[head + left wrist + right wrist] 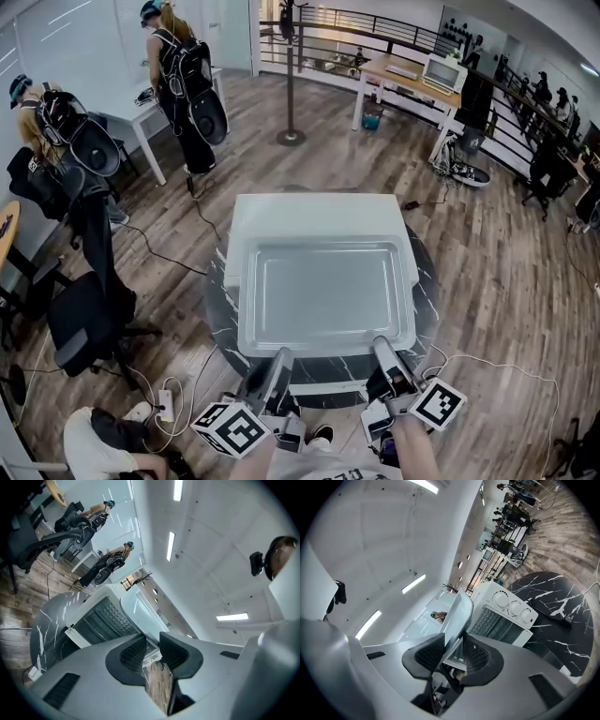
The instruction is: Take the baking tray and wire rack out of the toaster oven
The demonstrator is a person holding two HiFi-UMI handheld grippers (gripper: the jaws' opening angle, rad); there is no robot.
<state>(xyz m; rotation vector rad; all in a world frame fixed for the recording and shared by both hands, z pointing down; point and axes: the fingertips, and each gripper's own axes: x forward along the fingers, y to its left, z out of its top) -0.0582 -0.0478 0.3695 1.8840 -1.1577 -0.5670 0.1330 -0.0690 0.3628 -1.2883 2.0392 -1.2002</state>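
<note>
I hold the silver baking tray (pixel 323 291) flat in the air above the white toaster oven (pixel 319 211), which stands on a round black marble table (pixel 427 281). My left gripper (pixel 279 356) is shut on the tray's near rim at the left, and my right gripper (pixel 380 345) is shut on it at the right. In the left gripper view the tray (pixel 140 609) runs away from the left gripper (pixel 152 651) over the oven (pixel 101 620). In the right gripper view the tray's edge (pixel 459 611) sits in the right gripper (pixel 453 653). A wire grid (pixel 485 618) shows in the oven's front.
Two people with backpacks (pixel 187 80) stand by a white desk at the upper left. A black office chair (pixel 84 323) is left of the table. Cables and a power strip (pixel 167 405) lie on the wood floor. The oven's knobs (pixel 514 605) face me.
</note>
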